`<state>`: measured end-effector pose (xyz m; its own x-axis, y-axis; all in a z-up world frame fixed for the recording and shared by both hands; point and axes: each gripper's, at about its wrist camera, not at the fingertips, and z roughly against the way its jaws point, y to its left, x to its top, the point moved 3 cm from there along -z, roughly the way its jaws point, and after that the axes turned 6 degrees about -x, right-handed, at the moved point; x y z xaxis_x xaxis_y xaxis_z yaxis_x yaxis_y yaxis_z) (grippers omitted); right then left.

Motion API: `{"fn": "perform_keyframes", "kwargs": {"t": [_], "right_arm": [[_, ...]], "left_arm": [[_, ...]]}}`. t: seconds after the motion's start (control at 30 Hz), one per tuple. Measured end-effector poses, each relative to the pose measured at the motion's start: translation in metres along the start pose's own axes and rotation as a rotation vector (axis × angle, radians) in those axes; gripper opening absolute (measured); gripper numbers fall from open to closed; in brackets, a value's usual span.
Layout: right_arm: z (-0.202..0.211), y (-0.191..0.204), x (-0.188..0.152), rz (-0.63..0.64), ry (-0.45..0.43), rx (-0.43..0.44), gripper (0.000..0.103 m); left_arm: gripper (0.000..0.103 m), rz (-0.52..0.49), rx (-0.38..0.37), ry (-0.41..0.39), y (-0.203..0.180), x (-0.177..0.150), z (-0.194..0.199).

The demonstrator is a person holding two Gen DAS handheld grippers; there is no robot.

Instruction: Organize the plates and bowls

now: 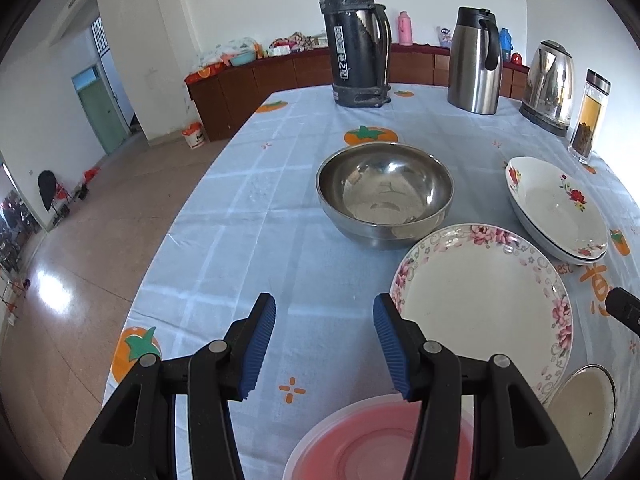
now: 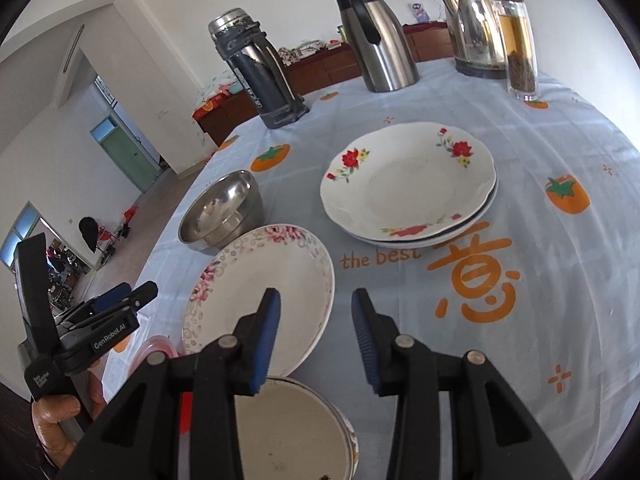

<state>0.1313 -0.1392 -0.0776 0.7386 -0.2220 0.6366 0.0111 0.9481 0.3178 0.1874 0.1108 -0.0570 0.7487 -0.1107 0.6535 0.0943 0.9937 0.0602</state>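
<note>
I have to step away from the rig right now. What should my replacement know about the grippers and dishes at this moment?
Left gripper: open, empty, above the pink plastic lid.
Right gripper: open, empty, over the enamel bowl.
On the table: steel bowl; pink-rimmed floral plate leaning on it; red-flowered plates stacked beyond.
Done: the red-flowered plates are stacked.
Left: the pink-rimmed plate, steel bowl and enamel bowl are still separate; nothing gripped yet.
</note>
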Motion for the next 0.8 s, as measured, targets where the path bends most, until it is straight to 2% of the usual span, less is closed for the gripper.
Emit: {"fn": "perform_keyframes", "kwargs": {"t": [0.1,0.23,0.63,0.8], "right_arm": [[-0.002,-0.001,-0.001,0.003,0.009,0.002,0.041],[-0.003,-0.004,0.001,-0.001,0.012,0.007,0.042],[-0.013,-0.018,0.004,-0.033,0.063,0.036,0.044],[-0.018,-0.017,0.006,-0.023,0.074,0.042,0.044]], "left_arm": [[0.054,-0.011,-0.021,0.015,-0.002,0.000,-0.003],[0.054,-0.006,-0.091,0.044,-0.005,0.001,-0.006],[0.055,-0.098,-0.039,0.097,-0.015,0.010,-0.018],[0.055,-0.104,-0.048,0.126,-0.016,0.015,-0.024]]}}
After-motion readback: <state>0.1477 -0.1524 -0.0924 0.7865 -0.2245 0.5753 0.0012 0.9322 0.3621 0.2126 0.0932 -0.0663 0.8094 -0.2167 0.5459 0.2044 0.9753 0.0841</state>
